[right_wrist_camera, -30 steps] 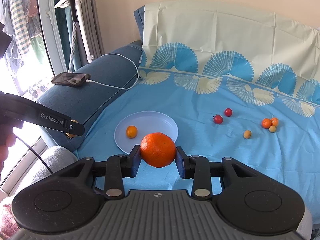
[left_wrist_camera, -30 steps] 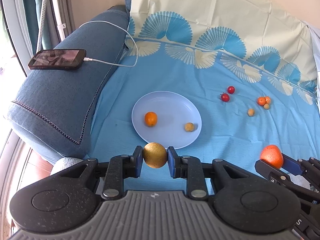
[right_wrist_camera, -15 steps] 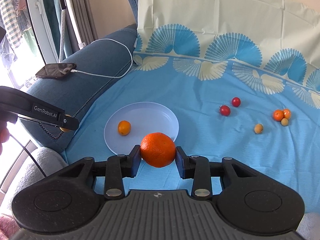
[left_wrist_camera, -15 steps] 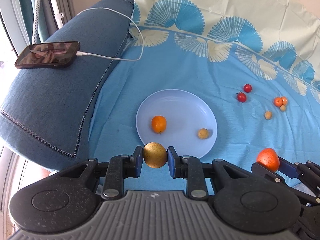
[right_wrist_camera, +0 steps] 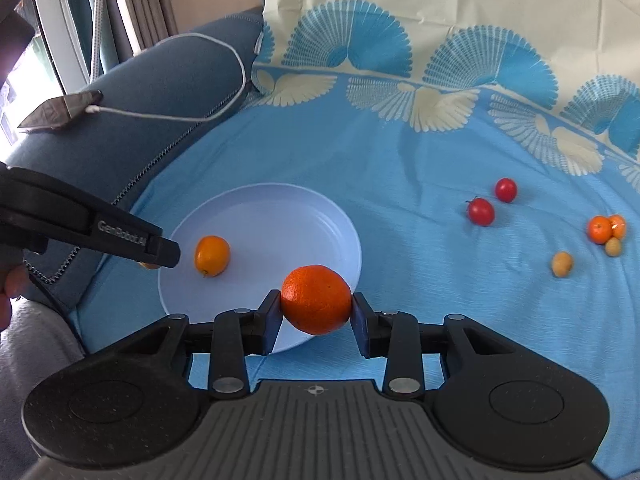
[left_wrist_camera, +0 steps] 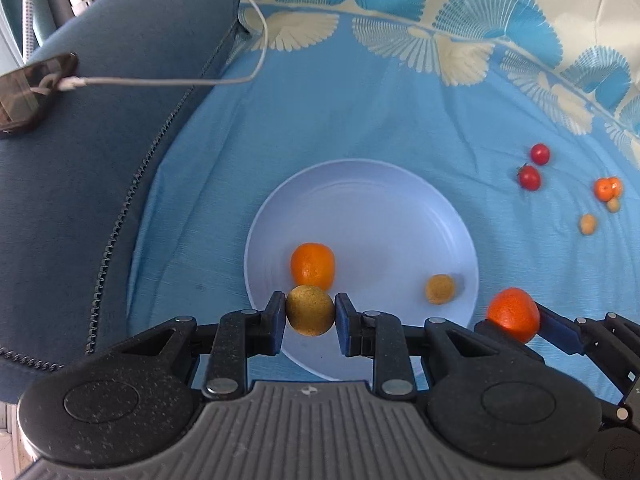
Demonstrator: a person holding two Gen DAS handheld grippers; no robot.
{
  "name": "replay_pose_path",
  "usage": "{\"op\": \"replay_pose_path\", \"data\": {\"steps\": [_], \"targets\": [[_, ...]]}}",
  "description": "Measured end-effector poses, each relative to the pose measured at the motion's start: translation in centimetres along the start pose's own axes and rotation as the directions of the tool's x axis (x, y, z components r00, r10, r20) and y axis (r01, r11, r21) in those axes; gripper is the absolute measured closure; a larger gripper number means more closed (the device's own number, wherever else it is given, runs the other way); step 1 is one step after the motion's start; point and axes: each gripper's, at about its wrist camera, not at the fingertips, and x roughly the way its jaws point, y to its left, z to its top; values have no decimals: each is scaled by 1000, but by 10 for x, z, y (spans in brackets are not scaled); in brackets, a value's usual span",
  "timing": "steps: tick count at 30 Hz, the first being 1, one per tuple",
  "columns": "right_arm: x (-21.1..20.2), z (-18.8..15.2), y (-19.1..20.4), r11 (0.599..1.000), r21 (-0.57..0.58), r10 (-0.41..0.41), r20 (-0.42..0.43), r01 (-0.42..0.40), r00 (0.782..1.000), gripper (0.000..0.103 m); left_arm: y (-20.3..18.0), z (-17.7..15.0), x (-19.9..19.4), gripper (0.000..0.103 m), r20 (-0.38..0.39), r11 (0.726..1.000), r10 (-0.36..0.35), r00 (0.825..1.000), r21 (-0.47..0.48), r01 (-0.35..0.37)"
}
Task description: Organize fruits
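My left gripper [left_wrist_camera: 310, 314] is shut on a yellow-brown round fruit [left_wrist_camera: 310, 310] and holds it over the near edge of the pale blue plate [left_wrist_camera: 380, 208]. The plate holds a small orange [left_wrist_camera: 312, 266] and a small tan fruit [left_wrist_camera: 440, 289]. My right gripper [right_wrist_camera: 316, 312] is shut on a large orange [right_wrist_camera: 316, 298] over the plate's [right_wrist_camera: 272, 208] near right rim. In the left wrist view that orange [left_wrist_camera: 512, 314] shows at the plate's right. Two red cherry tomatoes [right_wrist_camera: 481, 211], small oranges [right_wrist_camera: 600, 229] and tan fruits [right_wrist_camera: 562, 263] lie on the blue cloth to the right.
A phone [right_wrist_camera: 60, 110] with a white charging cable [right_wrist_camera: 208, 116] lies on the dark blue sofa arm [left_wrist_camera: 80, 160] at the left. The sofa back, draped in the fan-patterned cloth [right_wrist_camera: 440, 92], rises behind. The left gripper's body [right_wrist_camera: 80, 224] crosses the plate's left side.
Both grippers have moved forward and down toward the plate, each still holding its fruit. The left one's fruit now hangs over the plate's near edge.
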Motion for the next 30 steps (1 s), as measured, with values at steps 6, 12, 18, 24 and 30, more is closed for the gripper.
{"op": "replay_pose_path", "data": {"steps": [6, 12, 18, 24, 30], "targets": [[36, 3, 5, 999, -24, 24, -47, -25, 999, 65, 0, 8, 31, 74, -39, 999, 33, 999, 5, -33], [53, 12, 11, 997, -50, 57, -62, -60, 997, 49, 12, 19, 27, 5, 25, 999, 22, 999, -31, -21], [23, 21, 17, 995, -94, 46, 11, -44, 999, 14, 23, 6, -16, 1, 99, 999, 11, 995, -45, -7], [-30, 1, 17, 998, -39, 41, -23, -42, 999, 10, 30, -32, -55, 1, 61, 996, 31, 998, -88, -26], [-96, -31, 24, 1000, -6, -3, 55, 3, 998, 6, 27, -72, -96, 0, 99, 995, 28, 995, -99, -19]]}}
